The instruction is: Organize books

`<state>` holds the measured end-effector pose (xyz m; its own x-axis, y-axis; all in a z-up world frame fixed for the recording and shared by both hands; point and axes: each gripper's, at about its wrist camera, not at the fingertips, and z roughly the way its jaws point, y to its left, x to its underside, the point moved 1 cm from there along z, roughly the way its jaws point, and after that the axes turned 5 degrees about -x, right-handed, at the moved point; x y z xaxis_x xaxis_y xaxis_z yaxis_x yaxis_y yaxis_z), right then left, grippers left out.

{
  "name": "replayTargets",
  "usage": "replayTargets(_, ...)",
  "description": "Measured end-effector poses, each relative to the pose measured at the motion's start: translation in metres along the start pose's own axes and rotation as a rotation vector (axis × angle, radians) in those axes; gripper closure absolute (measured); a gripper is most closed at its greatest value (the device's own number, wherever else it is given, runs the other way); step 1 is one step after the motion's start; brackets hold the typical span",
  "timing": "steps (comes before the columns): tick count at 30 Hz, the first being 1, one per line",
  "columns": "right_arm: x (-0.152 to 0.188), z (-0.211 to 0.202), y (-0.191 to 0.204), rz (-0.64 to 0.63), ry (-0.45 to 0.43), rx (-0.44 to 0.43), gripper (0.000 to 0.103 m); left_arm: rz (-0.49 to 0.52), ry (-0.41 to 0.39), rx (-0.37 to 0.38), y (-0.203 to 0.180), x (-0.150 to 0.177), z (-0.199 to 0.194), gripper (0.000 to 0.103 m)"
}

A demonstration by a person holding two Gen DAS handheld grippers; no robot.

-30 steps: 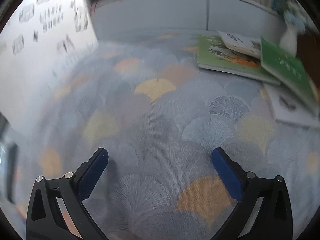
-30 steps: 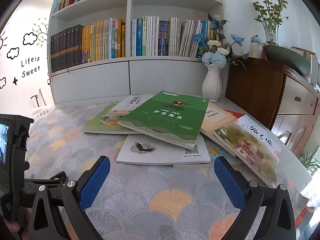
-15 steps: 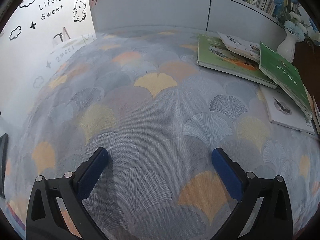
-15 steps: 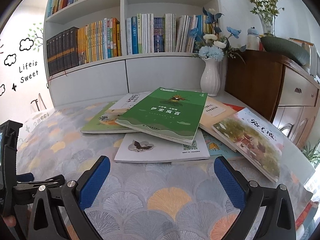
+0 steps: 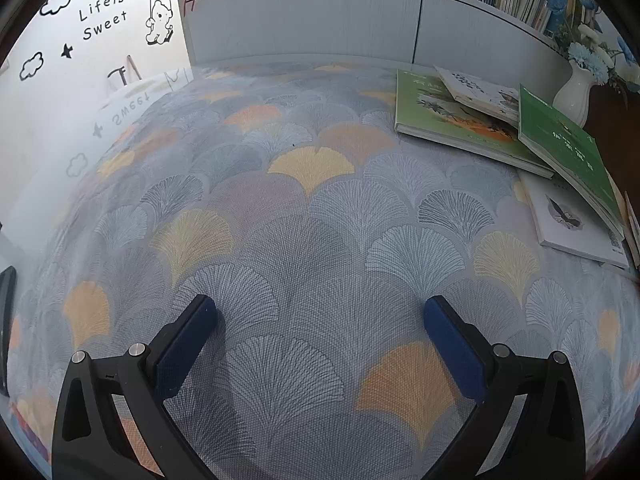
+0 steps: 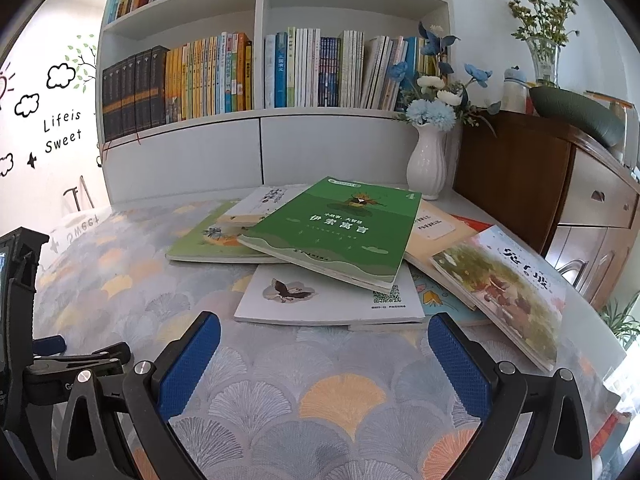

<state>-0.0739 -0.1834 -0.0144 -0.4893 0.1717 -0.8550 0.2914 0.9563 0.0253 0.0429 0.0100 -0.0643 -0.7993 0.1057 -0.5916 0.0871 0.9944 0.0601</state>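
The left gripper hovers wide open over the patterned tablecloth (books lie far right).

White bookshelf against wall; cloud-decal wall left, wooden sideboard right, daylight

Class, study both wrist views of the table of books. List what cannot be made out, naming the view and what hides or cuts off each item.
1. White bird book: right wrist view, its top is covered by the dark green book.
2. Orange book: right wrist view, mostly buried under neighbouring books.
3. Shelf book spines: both views, lettering too small to read.
4. Dark object: left wrist view, cut off by the left edge.
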Motion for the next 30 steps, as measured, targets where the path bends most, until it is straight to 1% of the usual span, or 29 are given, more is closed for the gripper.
replayTargets(3, 0.0, 0.0, 0.001, -0.002, -0.004, 0.004, 0.0, 0.001, -0.001, 0.0, 0.0, 0.0, 0.0, 0.0)
replayTargets(8, 0.002, -0.004, 0.01, -0.041, -0.026, 0.03, 0.0, 0.001, -0.001, 0.001, 0.0, 0.0, 0.0, 0.0)
replayTargets(10, 0.003, -0.005, 0.009, -0.022, -0.024, 0.016, 0.0, 0.001, -0.001, 0.0, 0.0, 0.001, 0.0, 0.0)
replayTargets(12, 0.003, -0.007, 0.005, 0.002, -0.034, 0.024, 0.0, 0.001, -0.001, 0.0, 0.0, 0.0, 0.0, 0.0)
replayTargets(16, 0.003, -0.006, 0.004, 0.003, -0.024, 0.038, 0.0, 0.002, -0.001, 0.001, 0.0, 0.0, 0.001, 0.0)
replayTargets(20, 0.002, -0.001, 0.008, -0.024, -0.003, 0.025, 0.0, 0.001, -0.002, 0.001, 0.0, 0.001, 0.001, 0.0)
replayTargets(24, 0.002, 0.0, -0.009, 0.054, 0.003, -0.01, 0.0, 0.002, -0.002, 0.001, 0.001, 0.001, 0.001, 0.0)
replayTargets(27, 0.002, 0.005, -0.018, 0.098, 0.026, -0.025, 0.0, 0.002, -0.002, 0.001, 0.001, 0.001, 0.001, 0.0)
replayTargets(30, 0.002, 0.004, -0.017, 0.096, 0.024, -0.017, 0.0, 0.002, -0.002, 0.001, 0.001, 0.001, 0.001, 0.0)
